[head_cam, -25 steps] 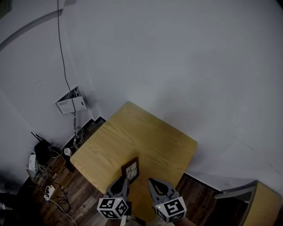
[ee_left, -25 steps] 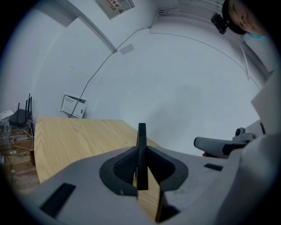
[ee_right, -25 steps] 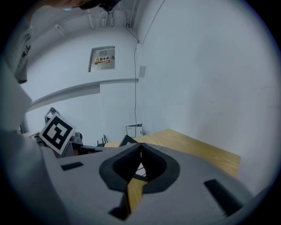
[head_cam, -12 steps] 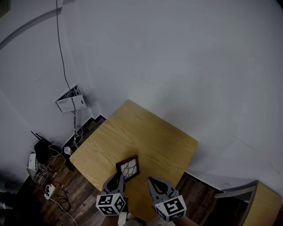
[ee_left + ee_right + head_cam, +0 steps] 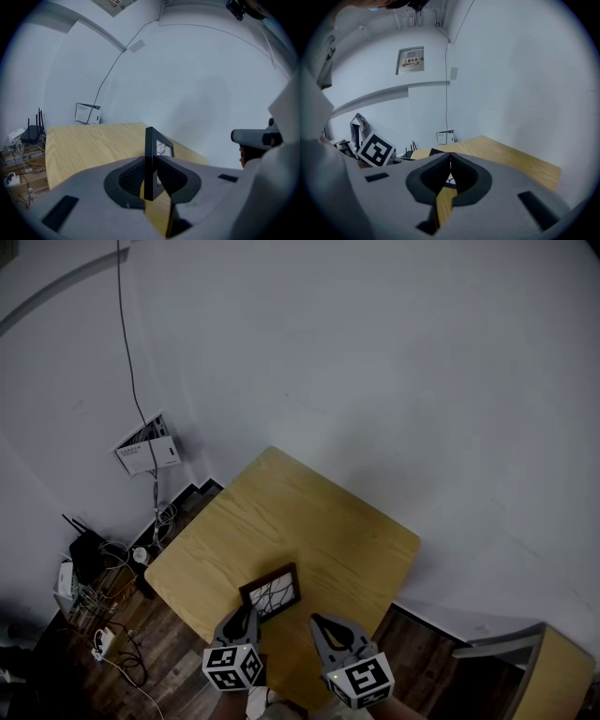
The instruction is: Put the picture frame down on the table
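Head view: left tongs clamp dark picture frame, pale branch-lined print; right tongs closed.

- The table is light wood with a clear grain; its top looks smooth and matt.
- The picture frame has a dark, smooth moulding with a faint sheen.
- The left gripper and right gripper have grey, matt, plastic-looking jaws; their cubes bear flat black-and-white printed markers.
- The floor is dark wooden planks.
- The wall is white, smooth and matt.
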Available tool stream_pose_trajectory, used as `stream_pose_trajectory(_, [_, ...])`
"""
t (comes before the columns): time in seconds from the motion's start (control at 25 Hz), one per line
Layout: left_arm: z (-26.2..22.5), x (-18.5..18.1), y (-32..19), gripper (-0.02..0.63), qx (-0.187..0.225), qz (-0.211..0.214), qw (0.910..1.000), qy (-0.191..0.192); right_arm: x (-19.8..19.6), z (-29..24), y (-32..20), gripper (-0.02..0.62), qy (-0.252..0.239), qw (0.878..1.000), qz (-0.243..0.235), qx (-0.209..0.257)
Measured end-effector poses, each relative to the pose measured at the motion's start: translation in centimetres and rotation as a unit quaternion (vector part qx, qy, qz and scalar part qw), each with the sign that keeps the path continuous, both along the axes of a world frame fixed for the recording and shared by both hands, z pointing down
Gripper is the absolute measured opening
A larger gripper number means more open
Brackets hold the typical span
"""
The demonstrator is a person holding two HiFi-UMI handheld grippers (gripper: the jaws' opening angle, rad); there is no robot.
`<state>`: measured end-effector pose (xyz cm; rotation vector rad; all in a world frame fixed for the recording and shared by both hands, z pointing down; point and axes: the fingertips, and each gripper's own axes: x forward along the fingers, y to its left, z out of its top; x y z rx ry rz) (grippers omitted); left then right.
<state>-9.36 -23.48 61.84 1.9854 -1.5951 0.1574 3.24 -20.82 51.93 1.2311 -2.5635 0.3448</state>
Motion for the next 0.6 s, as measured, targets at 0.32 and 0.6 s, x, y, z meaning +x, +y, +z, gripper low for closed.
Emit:
stream_pose_trajectory(0.32, [2.1, 0.1, -0.6, 0.06, -0.022, -0.003, 0.9997, -0.011, 0.1, 0.6, -0.4, 0.0, 0.004, 1.0, -0.001, -0.006])
stream_pose_trajectory(0.6, [3.9, -0.1, -1.4, 0.06, -0.042, -0.008, 0.9988, -0.024, 0.2, 0.9, -0.8, 0.0, 0.003, 1.0, 0.0, -0.007])
